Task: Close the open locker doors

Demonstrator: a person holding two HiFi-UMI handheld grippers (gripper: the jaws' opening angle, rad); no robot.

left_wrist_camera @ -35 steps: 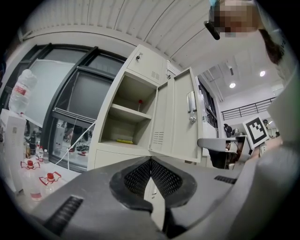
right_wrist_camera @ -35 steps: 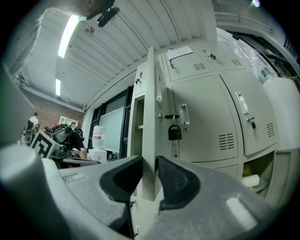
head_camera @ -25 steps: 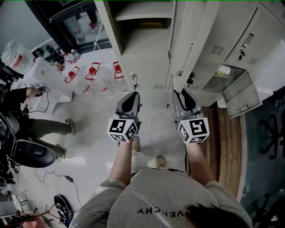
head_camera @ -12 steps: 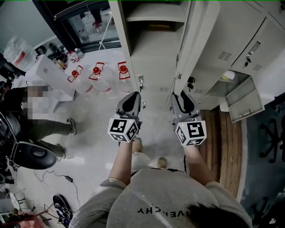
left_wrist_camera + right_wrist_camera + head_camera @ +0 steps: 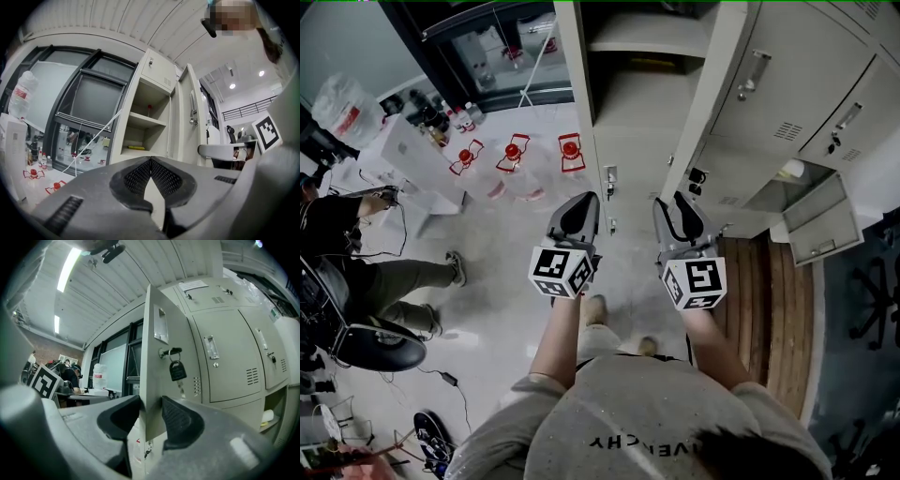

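A tall grey locker (image 5: 637, 89) stands open, its shelves showing in the left gripper view (image 5: 145, 126). Its door (image 5: 712, 103) swings out towards me, with a padlock and key (image 5: 177, 370) hanging on its face. My right gripper (image 5: 679, 208) points level at the door's free edge (image 5: 157, 380). Its jaws have just been opening, and the edge shows in the gap between them (image 5: 151, 416), not clamped. My left gripper (image 5: 581, 208) is shut and empty, aimed at the open compartment (image 5: 150, 161). A small lower door (image 5: 816, 230) at the right also hangs open.
Water jugs with red caps (image 5: 514, 155) stand on the floor to the left of the lockers, beside a white box (image 5: 412, 155). A person (image 5: 356, 272) sits at the far left among cables. A wooden floor strip (image 5: 769, 300) runs along the right.
Both grippers have moved forward towards the lockers. The open locker and its door now sit closer and further right in the head view, with the right gripper at the door's edge.
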